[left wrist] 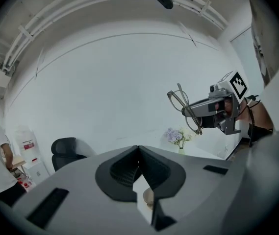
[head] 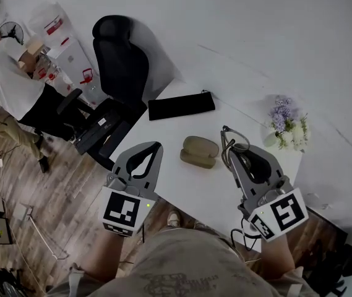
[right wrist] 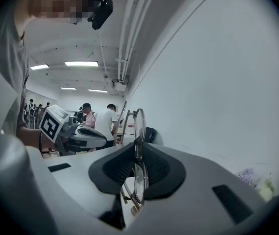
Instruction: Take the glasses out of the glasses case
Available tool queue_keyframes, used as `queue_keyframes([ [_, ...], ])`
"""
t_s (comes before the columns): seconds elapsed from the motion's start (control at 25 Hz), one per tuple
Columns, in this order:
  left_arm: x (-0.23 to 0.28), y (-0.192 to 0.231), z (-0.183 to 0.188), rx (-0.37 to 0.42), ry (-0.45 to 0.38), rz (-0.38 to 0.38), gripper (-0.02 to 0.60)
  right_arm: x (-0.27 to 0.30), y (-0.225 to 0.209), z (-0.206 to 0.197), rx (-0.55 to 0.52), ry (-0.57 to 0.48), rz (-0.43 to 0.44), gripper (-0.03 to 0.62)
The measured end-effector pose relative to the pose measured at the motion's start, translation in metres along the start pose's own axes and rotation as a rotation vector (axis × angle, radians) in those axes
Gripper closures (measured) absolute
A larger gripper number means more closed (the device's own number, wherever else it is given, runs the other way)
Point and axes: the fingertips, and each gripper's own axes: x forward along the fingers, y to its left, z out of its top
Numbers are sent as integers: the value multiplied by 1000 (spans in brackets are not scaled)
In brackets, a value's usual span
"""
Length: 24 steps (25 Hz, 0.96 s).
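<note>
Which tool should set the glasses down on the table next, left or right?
Probably right: the right tool is clamped on the glasses, while the left tool is shut and empty.

Soft, even light comes from ceiling strip lights (right wrist: 82,63) far left in the right gripper view. The white wall (head: 256,36) throws it back with mild glare, leaving only faint shadows on the surface (head: 163,138). Both gripper views bend hard at the edges and darken to black corners, the grey bodies of the left tool (left wrist: 138,150) and right tool (right wrist: 137,149) go soft near the lens, and the head view looks dull and washed-out.
</note>
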Motion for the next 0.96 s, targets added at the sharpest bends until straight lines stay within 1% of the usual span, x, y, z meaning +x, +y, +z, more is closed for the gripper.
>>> queue_keyframes([
  [0.12,-5,-7,-3,-1,12,-5,565,-9,5,-10,17,22,8,526],
  [0.28,-8,-14,-8,-25,19,-9,565,-11,10,-24,46,49,23,526],
  [0.36,-8,-17,-10,-11,28,-16,565,-11,11,-27,51,56,26,526],
  [0.48,-8,-19,-9,2,29,-19,565,-10,11,-26,50,52,31,526],
  [0.96,-13,-18,-6,7,28,-7,565,-14,11,-24,42,50,25,526],
])
